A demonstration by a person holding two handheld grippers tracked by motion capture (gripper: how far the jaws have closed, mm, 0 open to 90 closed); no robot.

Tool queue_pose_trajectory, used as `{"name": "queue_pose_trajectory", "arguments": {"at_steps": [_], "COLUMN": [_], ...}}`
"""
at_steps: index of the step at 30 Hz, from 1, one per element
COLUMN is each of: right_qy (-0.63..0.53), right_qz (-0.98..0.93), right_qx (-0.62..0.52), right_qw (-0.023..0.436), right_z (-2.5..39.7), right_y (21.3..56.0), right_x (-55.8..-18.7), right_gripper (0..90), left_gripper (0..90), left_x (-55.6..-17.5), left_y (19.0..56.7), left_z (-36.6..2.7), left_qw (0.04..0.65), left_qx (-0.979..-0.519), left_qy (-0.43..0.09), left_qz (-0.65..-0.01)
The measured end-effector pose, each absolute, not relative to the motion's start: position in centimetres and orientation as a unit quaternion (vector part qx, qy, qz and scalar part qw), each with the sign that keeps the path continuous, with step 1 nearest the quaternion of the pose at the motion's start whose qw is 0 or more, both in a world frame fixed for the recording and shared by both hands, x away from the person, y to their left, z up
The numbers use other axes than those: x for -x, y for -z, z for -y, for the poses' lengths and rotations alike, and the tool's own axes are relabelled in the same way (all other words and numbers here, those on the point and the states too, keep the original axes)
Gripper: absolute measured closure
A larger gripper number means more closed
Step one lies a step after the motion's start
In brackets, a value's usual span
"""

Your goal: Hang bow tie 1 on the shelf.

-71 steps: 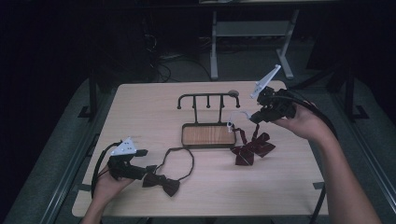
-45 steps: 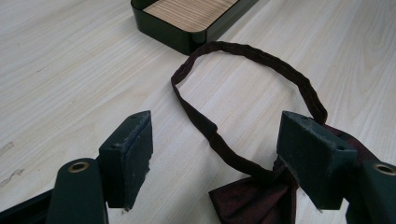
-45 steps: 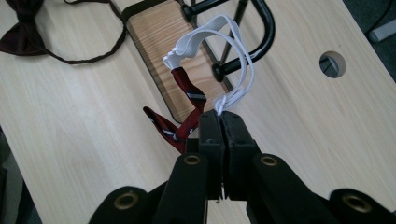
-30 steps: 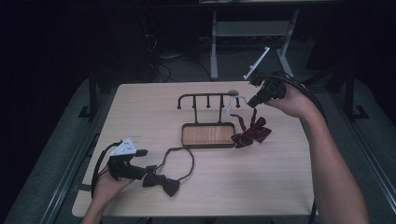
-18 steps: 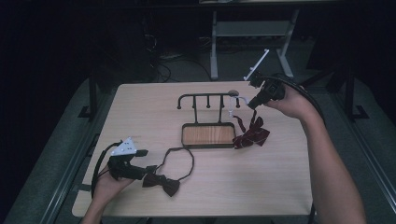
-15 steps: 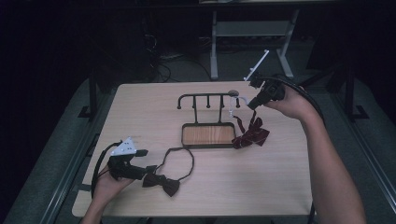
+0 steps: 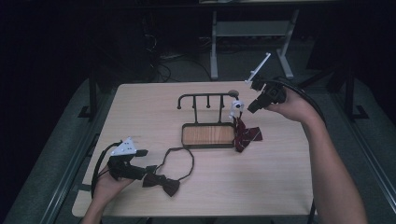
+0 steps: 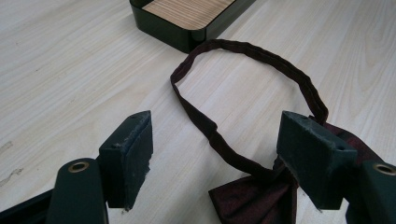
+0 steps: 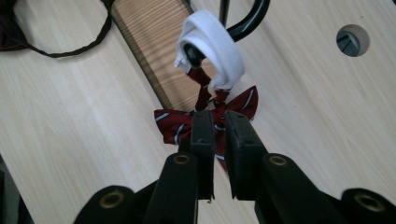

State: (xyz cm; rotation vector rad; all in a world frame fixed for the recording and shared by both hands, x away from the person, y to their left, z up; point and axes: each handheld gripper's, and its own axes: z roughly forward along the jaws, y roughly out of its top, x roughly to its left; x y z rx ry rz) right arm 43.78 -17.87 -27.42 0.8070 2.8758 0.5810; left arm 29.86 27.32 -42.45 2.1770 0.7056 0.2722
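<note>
Right gripper (image 9: pixel 215 122): jaws nearly pressed together, with a thin slit between them, and pinching the strap of the striped bow tie (image 9: pixel 184 125) just above its knot; in the high view the gripper (image 7: pixel 256 103) is held at the rack's right end.
Striped bow tie: red with pale stripes; its white band (image 9: pixel 212 49) is looped over the curved end hook (image 9: pixel 247 24) of the black rack (image 7: pixel 205 97); the bow hangs low, just beside the right edge of the tray.
Step in hand: judged to be hanging this tie on the rack; the band looks seated on the hook, the pinch not yet let go.
Next move: likely to part the jaws and draw back away from the hook, without tugging the band off.
Left gripper (image 8: pixel 215 154): jaws spread wide, low over the table, straddling the strap of the dark bow tie (image 8: pixel 252 198); nothing pinched.
Dark bow tie: lies flat near the table's front left, its strap loop (image 7: pixel 180 161) reaching toward the wood-floored tray (image 7: pixel 208 135).
Edges: table's front edge (image 7: pixel 196 215) close behind the left hand; a round hole (image 9: pixel 352 39) in the tabletop lies beyond the hook.
Open room: bare table at right and front right; three free pegs left of the hook.
</note>
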Motion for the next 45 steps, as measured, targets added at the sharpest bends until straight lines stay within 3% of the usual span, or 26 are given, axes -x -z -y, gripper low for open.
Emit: {"name": "queue_pose_trajectory", "arguments": {"at_steps": [28,45], "right_qy": [-0.217,-0.235], "right_qz": [-0.949,-0.946], "right_qx": [-0.229,-0.223], "right_qw": [0.015,0.001], "right_z": [19.0,19.3], "right_y": [30.0,31.8], "right_x": [-41.1,-39.4], "right_gripper": [61.3,55.3], "left_gripper": [27.0,27.0], "left_x": [-29.9,-30.0], "left_y": [42.6,42.7], "left_z": [-27.2,-27.1], "left_qw": [0.403,0.399], "left_qx": [-0.865,-0.867], "left_qy": [-0.11,-0.108], "left_qz": [-0.279,-0.278]}}
